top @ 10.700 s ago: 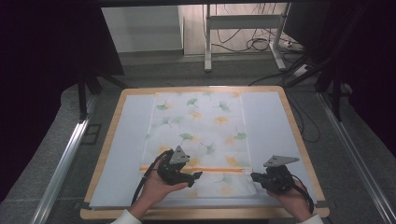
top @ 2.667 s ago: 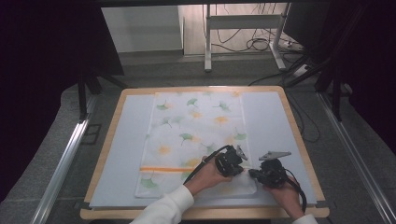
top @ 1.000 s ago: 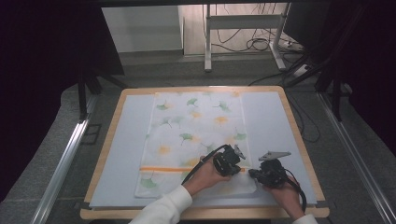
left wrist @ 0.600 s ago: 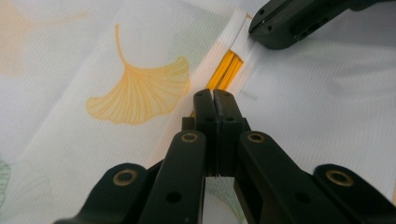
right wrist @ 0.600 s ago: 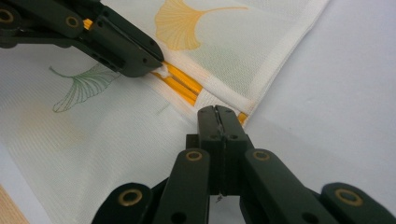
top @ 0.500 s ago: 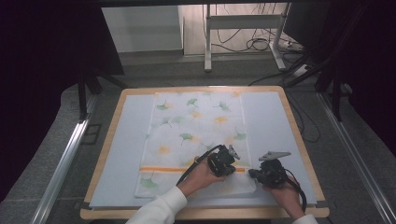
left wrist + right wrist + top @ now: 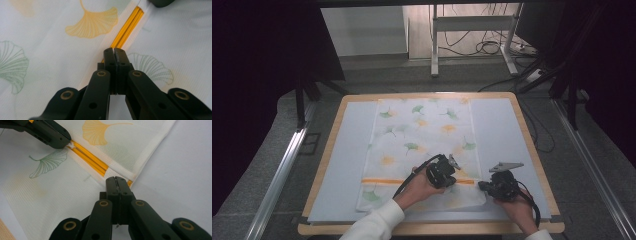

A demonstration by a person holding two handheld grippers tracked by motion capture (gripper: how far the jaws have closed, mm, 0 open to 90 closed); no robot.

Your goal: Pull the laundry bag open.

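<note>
Cloth (image 7: 422,145) with ginkgo print lies flat along the worktop (image 7: 347,150), long way running ahead of both claws. Orange stripe (image 7: 128,27) crosses it near the person's end, right at the claw tips. Left claw (image 7: 114,51) is pressed together, tip down on the stripe; no fabric visibly between the jaws, so it looks like pinning or smoothing, not a pinch. Right claw (image 7: 116,180) is also pressed together, tip at the cloth's side hem where the stripe ends, likely anchoring that edge so the fabric stays taut while the other works along the line. In the right gripper view the left claw sits ahead and left on the stripe. Hands (image 7: 417,187) low over the near end.
</note>
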